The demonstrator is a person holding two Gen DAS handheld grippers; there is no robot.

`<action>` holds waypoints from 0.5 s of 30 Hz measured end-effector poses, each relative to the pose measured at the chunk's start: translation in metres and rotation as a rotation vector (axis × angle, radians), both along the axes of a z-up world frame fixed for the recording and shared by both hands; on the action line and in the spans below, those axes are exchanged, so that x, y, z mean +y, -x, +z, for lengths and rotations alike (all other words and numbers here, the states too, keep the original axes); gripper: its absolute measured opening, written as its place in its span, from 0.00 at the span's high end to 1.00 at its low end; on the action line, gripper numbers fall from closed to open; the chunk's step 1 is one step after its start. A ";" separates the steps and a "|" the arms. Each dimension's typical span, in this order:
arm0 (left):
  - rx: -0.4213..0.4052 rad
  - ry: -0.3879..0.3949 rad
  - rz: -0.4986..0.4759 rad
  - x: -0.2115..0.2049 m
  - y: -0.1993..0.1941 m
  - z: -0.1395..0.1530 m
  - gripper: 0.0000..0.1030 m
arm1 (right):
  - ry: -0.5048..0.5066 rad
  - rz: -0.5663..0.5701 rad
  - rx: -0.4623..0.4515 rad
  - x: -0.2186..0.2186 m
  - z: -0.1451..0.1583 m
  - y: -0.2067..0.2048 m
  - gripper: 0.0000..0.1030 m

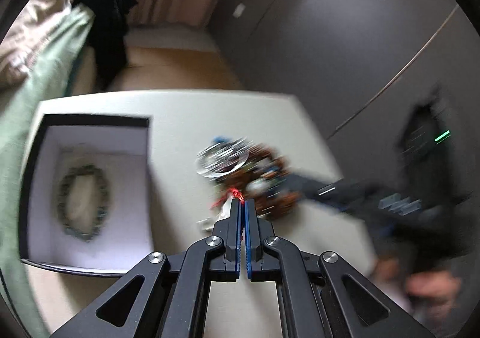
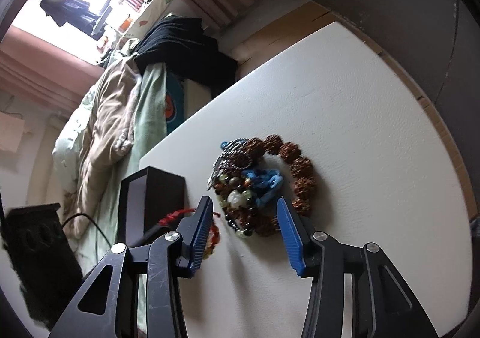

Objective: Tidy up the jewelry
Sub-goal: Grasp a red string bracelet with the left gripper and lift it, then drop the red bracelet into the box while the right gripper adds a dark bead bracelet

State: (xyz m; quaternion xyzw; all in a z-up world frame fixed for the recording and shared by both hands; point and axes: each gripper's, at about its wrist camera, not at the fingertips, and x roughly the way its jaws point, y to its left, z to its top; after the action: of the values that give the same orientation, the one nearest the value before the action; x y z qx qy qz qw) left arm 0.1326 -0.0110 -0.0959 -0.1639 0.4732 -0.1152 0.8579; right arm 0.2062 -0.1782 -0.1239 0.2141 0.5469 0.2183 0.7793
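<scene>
A tangled pile of bracelets point(image 2: 255, 185) lies on the white table point(image 2: 375, 143): large brown beads, a blue cord, pale and dark beads. My right gripper point(image 2: 244, 212) is open just in front of the pile. My left gripper point(image 1: 242, 203) is shut on a red cord bracelet point(image 1: 236, 194) at the pile's near edge point(image 1: 240, 167); the view is blurred. A black box point(image 1: 90, 188) with a white lining holds a green bead bracelet point(image 1: 84, 203). The box also shows in the right wrist view point(image 2: 156, 200), left of the pile.
A bed with green and beige bedding point(image 2: 111, 134) and dark clothes point(image 2: 186, 50) lies beyond the table's left edge. A grey wall point(image 1: 345, 38) stands behind. A black device with a cable point(image 2: 36, 248) sits low at left.
</scene>
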 end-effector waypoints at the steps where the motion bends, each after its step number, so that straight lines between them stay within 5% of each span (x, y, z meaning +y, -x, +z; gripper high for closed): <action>1: 0.012 -0.047 0.007 -0.003 -0.001 -0.004 0.99 | 0.001 -0.003 0.000 -0.002 0.000 0.000 0.54; 3: 0.015 -0.108 0.014 -0.006 -0.002 -0.007 0.99 | 0.009 -0.008 0.002 -0.005 0.000 -0.001 0.54; 12: -0.039 0.035 0.022 0.009 0.003 0.007 0.99 | -0.017 0.033 0.007 0.002 -0.004 -0.001 0.55; 15: -0.064 0.048 0.026 0.014 0.005 0.017 0.99 | -0.017 0.053 0.013 0.007 -0.007 -0.002 0.68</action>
State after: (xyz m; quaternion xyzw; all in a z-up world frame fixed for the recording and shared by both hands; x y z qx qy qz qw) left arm 0.1273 0.0025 -0.0789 -0.1870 0.4405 -0.1204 0.8698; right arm 0.2087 -0.1711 -0.1305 0.2076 0.5554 0.2424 0.7679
